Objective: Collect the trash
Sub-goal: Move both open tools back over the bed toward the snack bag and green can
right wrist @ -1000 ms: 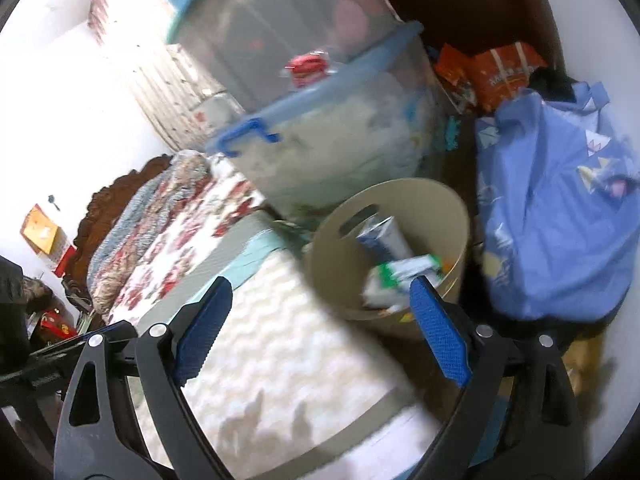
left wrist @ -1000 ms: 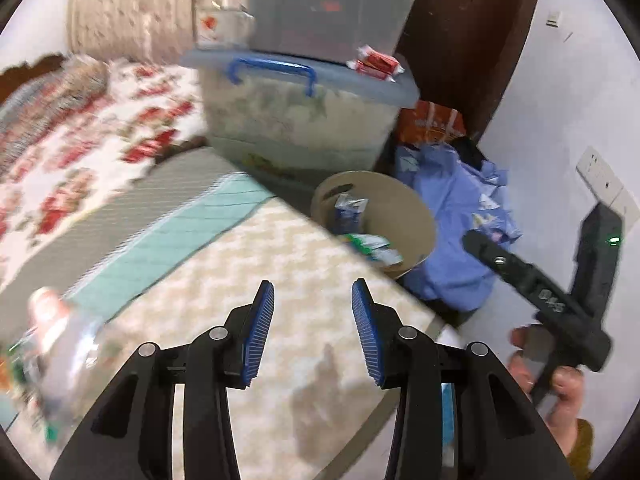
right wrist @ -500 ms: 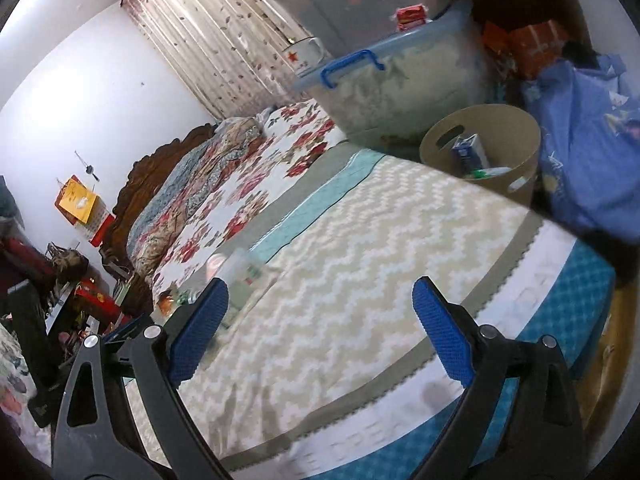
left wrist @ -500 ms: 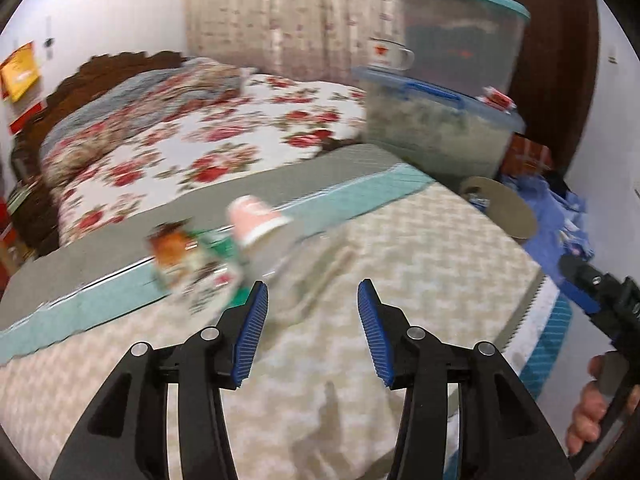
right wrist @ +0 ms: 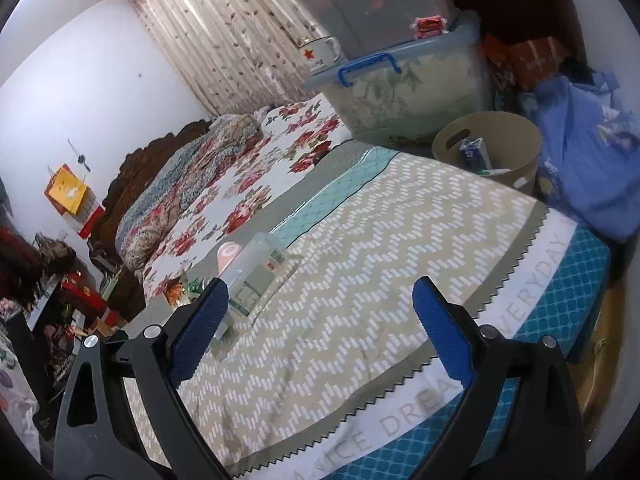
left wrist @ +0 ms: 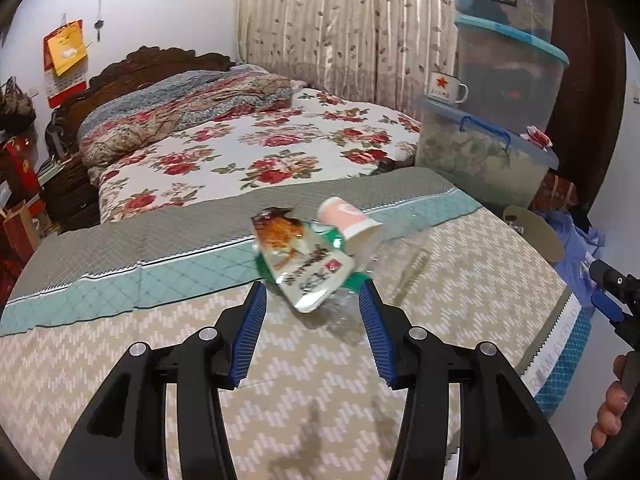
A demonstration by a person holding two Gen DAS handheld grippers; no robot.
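Observation:
A green and white snack wrapper (left wrist: 306, 260) lies on the zigzag bed mat (left wrist: 280, 384) with a pink paper cup (left wrist: 346, 220) and a clear plastic bottle (left wrist: 380, 276) beside it. My left gripper (left wrist: 312, 332) is open, just short of the wrapper, empty. My right gripper (right wrist: 320, 332) is wide open and empty over the mat's edge; its view shows the bottle (right wrist: 256, 272), the cup (right wrist: 228, 254) and the beige trash bin (right wrist: 486, 152) holding a carton and other trash beyond the mattress. The bin's rim (left wrist: 534, 232) shows at the right in the left wrist view.
Stacked plastic storage boxes (left wrist: 488, 152) with an enamel mug (left wrist: 444, 88) stand by the bed's far corner. A blue cloth bundle (right wrist: 588, 160) lies next to the bin. A floral quilt (left wrist: 256, 152) covers the bed's head end. The right gripper (left wrist: 616, 304) shows at right.
Both grippers swung away from the bin toward the bed. The wrapper, cup and bottle came to the middle of the left view, right in front of the open left jaws.

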